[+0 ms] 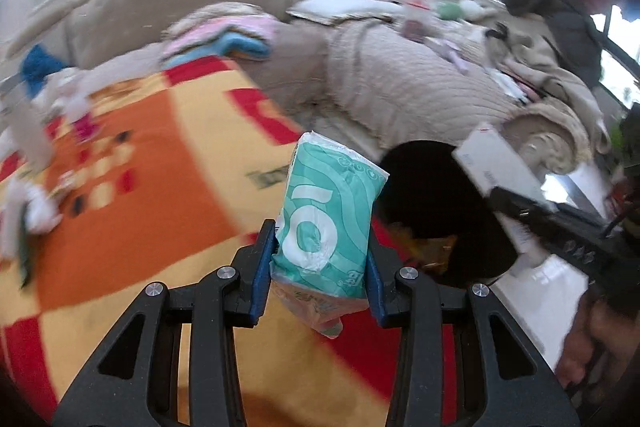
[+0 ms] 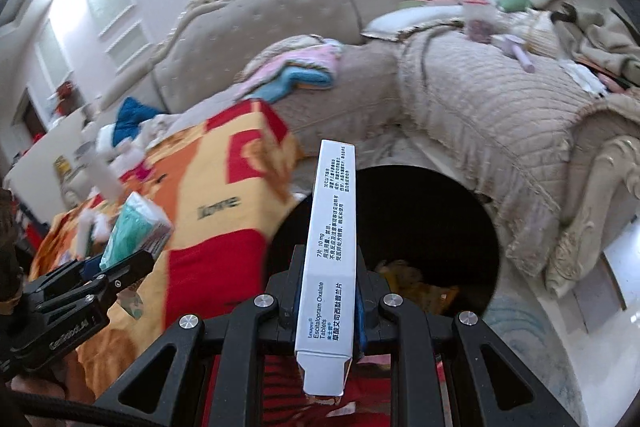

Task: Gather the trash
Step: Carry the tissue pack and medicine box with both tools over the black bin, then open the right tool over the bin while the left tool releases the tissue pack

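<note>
Between the blue pads of the left gripper (image 1: pixel 320 267) a teal tissue pack (image 1: pixel 328 223) stands upright, clamped at its lower half, its crumpled clear end hanging below the fingers. It is soft plastic with white wavy print and a large white letter. The right gripper (image 2: pixel 328 291) is clenched on a white medicine box (image 2: pixel 330 259), long and narrow, held on end with black print running up its side and a bottom flap ajar.

Just beyond both grippers lies the edge of a table draped in an orange, yellow and red cloth (image 1: pixel 140 195), which drops away beside a black round bin (image 2: pixel 408 223). The bin's mouth is open and unobstructed, with some yellowish scraps (image 2: pixel 416 279) at the bottom. In the right wrist view the box top overlaps the bin's near rim; in the left wrist view the pack sits just left of it.

Farther left on the cloth, white crumpled papers (image 1: pixel 36 207) are scattered. Behind the bin, a beige quilted sofa (image 2: pixel 480 115) closes off the far side, piled with folded pink and blue towels (image 2: pixel 300 71).
</note>
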A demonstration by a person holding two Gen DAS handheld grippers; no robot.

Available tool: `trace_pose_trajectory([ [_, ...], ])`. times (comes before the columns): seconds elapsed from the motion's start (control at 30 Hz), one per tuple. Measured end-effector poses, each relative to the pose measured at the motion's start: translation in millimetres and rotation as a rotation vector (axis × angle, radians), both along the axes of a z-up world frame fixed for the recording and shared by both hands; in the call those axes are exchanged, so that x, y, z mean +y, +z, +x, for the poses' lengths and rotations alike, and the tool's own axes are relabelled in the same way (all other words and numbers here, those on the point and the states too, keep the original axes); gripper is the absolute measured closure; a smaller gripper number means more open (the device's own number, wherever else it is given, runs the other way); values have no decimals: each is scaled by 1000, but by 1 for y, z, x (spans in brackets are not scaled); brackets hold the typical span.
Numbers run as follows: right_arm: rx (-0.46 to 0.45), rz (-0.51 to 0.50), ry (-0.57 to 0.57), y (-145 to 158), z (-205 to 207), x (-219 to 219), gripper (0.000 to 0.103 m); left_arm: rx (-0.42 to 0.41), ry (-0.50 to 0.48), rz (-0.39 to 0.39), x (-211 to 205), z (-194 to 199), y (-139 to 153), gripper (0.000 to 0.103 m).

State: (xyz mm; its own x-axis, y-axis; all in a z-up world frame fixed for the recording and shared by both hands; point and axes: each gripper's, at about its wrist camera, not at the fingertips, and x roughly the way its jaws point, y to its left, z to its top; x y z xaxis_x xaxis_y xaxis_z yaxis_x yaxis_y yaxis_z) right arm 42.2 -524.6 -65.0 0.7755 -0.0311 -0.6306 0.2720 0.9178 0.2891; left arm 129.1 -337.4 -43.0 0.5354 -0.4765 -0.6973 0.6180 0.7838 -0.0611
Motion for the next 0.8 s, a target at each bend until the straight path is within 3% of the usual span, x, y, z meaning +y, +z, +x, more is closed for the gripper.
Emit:
trace_pose_trajectory([
  [0.27,32,21,-77,-12,14,-24,85,53,-131,5,-67,16,-11,65],
  [0.33,53,24,-88,-16,16,-27,85,80,-150,7,-76,22,-14,61],
  [0.37,77,25,-101,-19,19,-29,82,94,-159,13,-81,24,-17,54],
  [0.4,94,30,-108,-22,21,-31,70,97,-160,26,-84,25,-19,52],
  [0.43,114,46,-122,-25,21,-35,65,90,-161,34,-86,26,-20,52],
  [0.63,73,73,-197,-22,8,-50,65,83,-146,37,-74,25,-21,52],
  [0.8,46,65,-189,-12,6,-41,65,97,-85,-3,-37,24,-15,52],
])
